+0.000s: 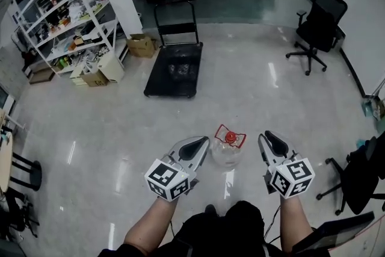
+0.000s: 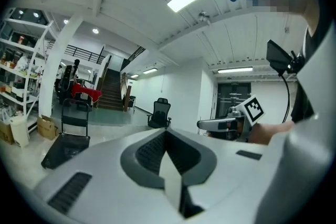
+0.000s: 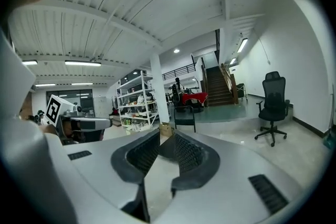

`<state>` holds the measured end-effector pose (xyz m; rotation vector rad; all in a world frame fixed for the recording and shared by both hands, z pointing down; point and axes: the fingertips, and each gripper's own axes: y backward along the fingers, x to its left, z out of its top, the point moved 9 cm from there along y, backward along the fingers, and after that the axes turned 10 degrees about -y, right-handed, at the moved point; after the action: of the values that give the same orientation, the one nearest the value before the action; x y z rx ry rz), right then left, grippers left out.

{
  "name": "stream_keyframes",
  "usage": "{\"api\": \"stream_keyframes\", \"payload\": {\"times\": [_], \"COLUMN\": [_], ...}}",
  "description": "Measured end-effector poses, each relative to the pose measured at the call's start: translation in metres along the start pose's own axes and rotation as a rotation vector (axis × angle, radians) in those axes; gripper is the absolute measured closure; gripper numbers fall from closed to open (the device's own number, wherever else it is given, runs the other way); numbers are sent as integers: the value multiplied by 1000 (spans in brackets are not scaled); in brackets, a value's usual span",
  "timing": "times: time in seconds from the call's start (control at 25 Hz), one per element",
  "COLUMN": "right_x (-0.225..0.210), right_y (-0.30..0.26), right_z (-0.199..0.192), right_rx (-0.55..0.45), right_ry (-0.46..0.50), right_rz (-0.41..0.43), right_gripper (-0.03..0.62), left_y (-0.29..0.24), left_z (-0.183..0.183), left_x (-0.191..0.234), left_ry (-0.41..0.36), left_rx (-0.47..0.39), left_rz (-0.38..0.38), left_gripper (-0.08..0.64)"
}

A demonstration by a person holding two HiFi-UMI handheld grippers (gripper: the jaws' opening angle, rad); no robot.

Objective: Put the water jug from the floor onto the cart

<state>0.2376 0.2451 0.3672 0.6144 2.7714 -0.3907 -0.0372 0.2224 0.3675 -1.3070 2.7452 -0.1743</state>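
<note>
Clear water jug (image 1: 228, 152), red cap, stands on glossy floor (image 1: 90, 129) between two hand-held tools — just beside left tool (image 1: 200, 142), near right tool (image 1: 269, 138). Left tool's jaws pressed together, nothing between them. Right tool's jaws partly apart, gap empty. Black cart (image 1: 174, 69) well apart, beyond jug, bed bare — handle at far end. Shelves (image 1: 66, 15) at left, office chair (image 1: 316, 24) at right.
</note>
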Motion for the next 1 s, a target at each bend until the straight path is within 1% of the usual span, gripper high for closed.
{"api": "stream_keyframes", "payload": {"times": [0.16, 0.32, 0.36, 0.48, 0.6, 0.68, 0.8, 0.88, 1.0], "right_x": [-38, -75, -86, -123, -155, -170, -187, -201, -221], "right_y": [-39, -84, -94, -115, -136, -154, -179, -195, -212], "right_z": [7, 17, 21, 26, 23, 11, -22, -50, -97], "right_rx": [21, 54, 63, 90, 136, 185, 269, 328, 406], "right_ry": [-10, -36, -37, -53, -71, -94, -154, -188, -248], "right_rz": [5, 23, 30, 46, 50, 43, 15, -12, -71], "right_gripper": [528, 517, 515, 511, 508, 499, 489, 480, 472], "left_y": [-45, -89, -102, -144, -179, -195, -211, -223, -243], "left_z": [-8, -12, -13, -19, -24, -34, -62, -89, -144], "left_x": [28, 60, 65, 69, 76, 85, 99, 110, 125], "left_ry": [30, 80, 84, 61, 72, 95, 153, 199, 262], "left_rx": [18, 62, 77, 123, 155, 193, 246, 280, 369], "left_rz": [-2, 45, 46, 25, 26, 34, 8, -11, -38], "left_gripper": [569, 569, 569, 569, 569, 569, 569, 569, 569]}}
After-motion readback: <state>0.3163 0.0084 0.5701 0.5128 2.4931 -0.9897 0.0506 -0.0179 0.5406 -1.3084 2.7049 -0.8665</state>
